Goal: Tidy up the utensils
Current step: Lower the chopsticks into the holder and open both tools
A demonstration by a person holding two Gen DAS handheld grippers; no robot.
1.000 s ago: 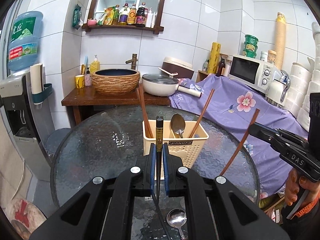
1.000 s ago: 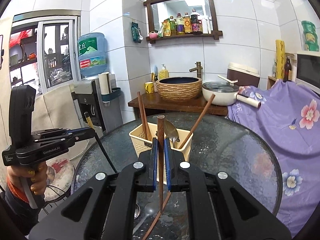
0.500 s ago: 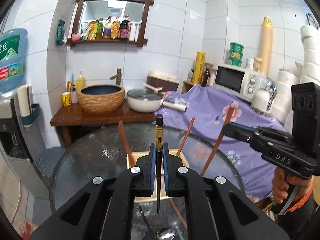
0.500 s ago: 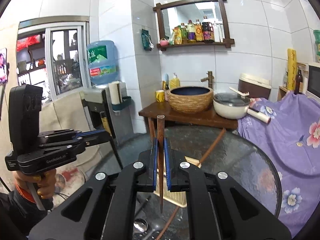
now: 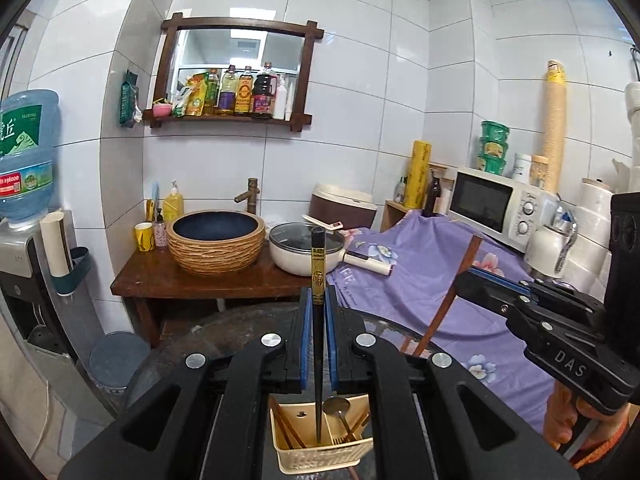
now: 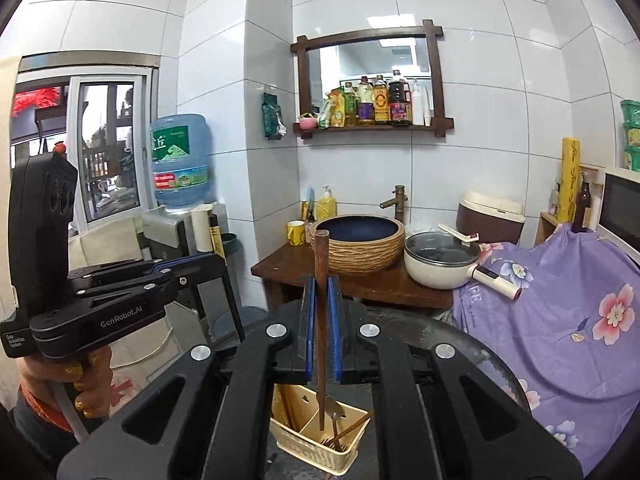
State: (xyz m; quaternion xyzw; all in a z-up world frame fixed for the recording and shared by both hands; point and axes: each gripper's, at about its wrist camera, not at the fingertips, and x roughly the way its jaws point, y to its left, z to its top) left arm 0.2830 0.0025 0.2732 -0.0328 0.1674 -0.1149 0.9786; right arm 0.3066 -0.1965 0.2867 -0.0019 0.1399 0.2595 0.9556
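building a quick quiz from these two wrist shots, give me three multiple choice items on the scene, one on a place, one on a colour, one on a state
1. Where does the tip of the black chopstick point?
A. into the cream basket
B. into the woven basin
C. onto the purple cloth

2. What colour is the chopstick held in the right tool?
A. white
B. brown
C. green

3. How does the left tool stand?
A. wide open, holding nothing
B. shut on the black chopstick
C. lying flat on the table

Answers:
1. A: in the left wrist view the chopstick's tip hangs over a basket compartment, beside the spoon.
2. B: the brown chopstick shows between the blue pads in the right wrist view.
3. B: the blue pads sit close against the chopstick's sides.
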